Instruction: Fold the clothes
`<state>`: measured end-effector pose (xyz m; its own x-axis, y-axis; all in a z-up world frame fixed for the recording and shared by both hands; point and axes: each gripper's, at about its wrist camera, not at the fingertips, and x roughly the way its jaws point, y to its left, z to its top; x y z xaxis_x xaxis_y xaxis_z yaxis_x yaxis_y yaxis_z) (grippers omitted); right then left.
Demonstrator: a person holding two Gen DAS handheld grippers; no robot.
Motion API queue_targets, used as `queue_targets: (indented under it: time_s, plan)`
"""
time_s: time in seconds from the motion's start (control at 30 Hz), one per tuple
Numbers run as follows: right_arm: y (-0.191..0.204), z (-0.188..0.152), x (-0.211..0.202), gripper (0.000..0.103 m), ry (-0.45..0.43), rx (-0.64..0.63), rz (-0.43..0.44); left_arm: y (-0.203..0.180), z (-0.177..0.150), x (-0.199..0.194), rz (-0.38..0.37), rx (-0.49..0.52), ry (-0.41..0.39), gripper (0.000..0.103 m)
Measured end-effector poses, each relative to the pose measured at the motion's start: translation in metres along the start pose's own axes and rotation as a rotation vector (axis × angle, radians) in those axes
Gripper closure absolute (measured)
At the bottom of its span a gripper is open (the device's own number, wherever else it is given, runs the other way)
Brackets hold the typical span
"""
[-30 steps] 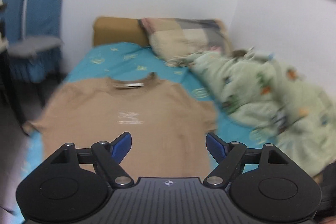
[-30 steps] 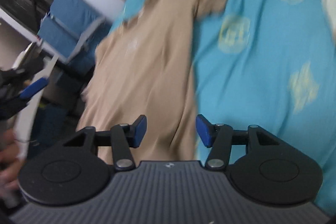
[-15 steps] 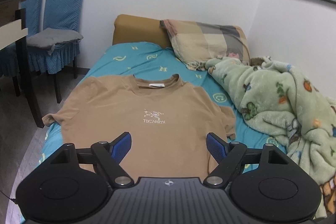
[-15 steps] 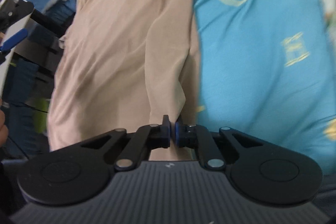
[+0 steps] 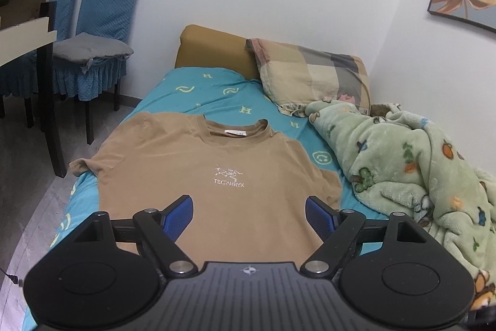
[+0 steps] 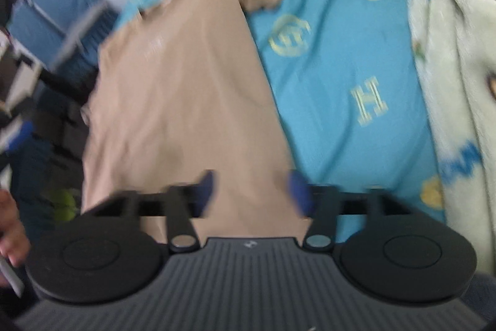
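A tan T-shirt (image 5: 210,166) with a white chest logo lies flat, front up, on the teal bed sheet (image 5: 217,89), collar toward the headboard. My left gripper (image 5: 249,211) is open and empty, held above the shirt's lower hem. In the blurred right wrist view the same shirt (image 6: 186,89) stretches away from me. My right gripper (image 6: 252,188) is open and empty over the shirt's lower right edge.
A plaid pillow (image 5: 313,76) and a brown headboard cushion (image 5: 214,48) lie at the bed's head. A green patterned blanket (image 5: 412,163) is heaped on the right side. Blue chairs (image 5: 99,20) and a desk (image 5: 21,5) stand to the left.
My right gripper was shut half a second ago and now stands open, and its view has swung over the shirt's lower edge. The left view rose slightly and steadied.
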<state>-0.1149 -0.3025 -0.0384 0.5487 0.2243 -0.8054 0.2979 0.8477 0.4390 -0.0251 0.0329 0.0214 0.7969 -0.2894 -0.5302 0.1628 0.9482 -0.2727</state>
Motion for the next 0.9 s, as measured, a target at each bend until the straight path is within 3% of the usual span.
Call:
queue_targets:
  time_s: [0.1,0.23,0.4,0.47,0.53,0.73,0.9]
  plan:
    - [-0.001,0.023,0.022,0.031,-0.103,0.080,0.091,0.000,0.002,0.002,0.004,-0.029,-0.011,0.021]
    - [-0.014,0.067,0.083,0.031,-0.238,0.307,0.211,0.004,0.003,0.011,0.003,-0.077,-0.002,0.021]
    - [-0.033,0.115,0.175,0.031,-0.349,0.574,0.254,0.011,0.004,0.035,0.032,-0.097,-0.005,0.021]
    - [-0.035,0.130,0.208,0.031,-0.352,0.613,0.239,0.017,0.004,0.051,0.038,-0.112,0.018,0.021]
    - [-0.032,0.143,0.226,0.033,-0.426,0.608,0.239,0.021,0.003,0.067,0.053,-0.121,0.043,0.021]
    - [-0.042,0.178,0.269,0.034,-0.630,0.588,0.170,0.020,-0.007,0.113,0.115,-0.023,0.086,0.021]
    - [-0.051,0.217,0.289,0.035,-0.627,0.542,0.162,0.023,-0.016,0.147,0.107,-0.019,0.132,0.021]
